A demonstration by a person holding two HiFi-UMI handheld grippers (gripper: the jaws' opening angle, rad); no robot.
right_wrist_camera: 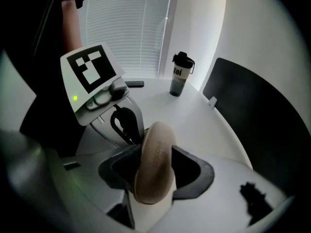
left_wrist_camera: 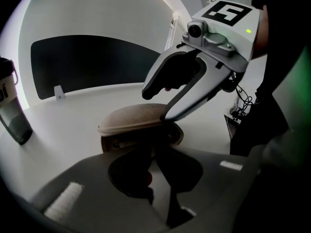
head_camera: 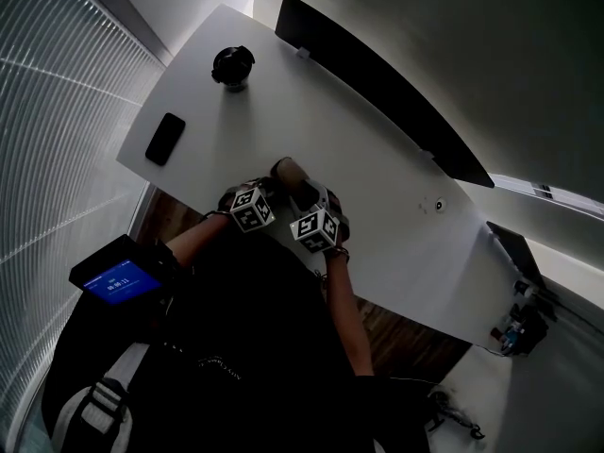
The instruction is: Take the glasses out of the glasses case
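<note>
The step in hand looks like opening the case. To do it well, the left hand-held gripper [left_wrist_camera: 153,154] should keep the lower shell of the glasses case [left_wrist_camera: 131,120] pressed flat on the tabletop [head_camera: 377,187]. Its jaws are drawn almost together, only a thin slit showing between them. Their tips are at the near rim of that lower shell, and they seem to be pinching it. If this hold is loose, the whole case will tip up instead of hinging open.

The case lies close to the near edge of the tabletop, about midway along it and right in front of the person. Its tan lid [right_wrist_camera: 154,159] is raised a little, leaving a dark gap. The glasses cannot be made out inside.

The right hand-held gripper [right_wrist_camera: 155,166] is clamped across the lid, with one jaw on each face of the shell. It should swing the lid up and back about the hinge, slowly and without twisting. The lid is smooth and rounded, so it could slip out of the jaws.

Both forearms come in over the near edge and converge on the case. The left hand-held gripper lies low and nearly level. The right one arches over it from the right, with its jaws angled down onto the lid.
</note>
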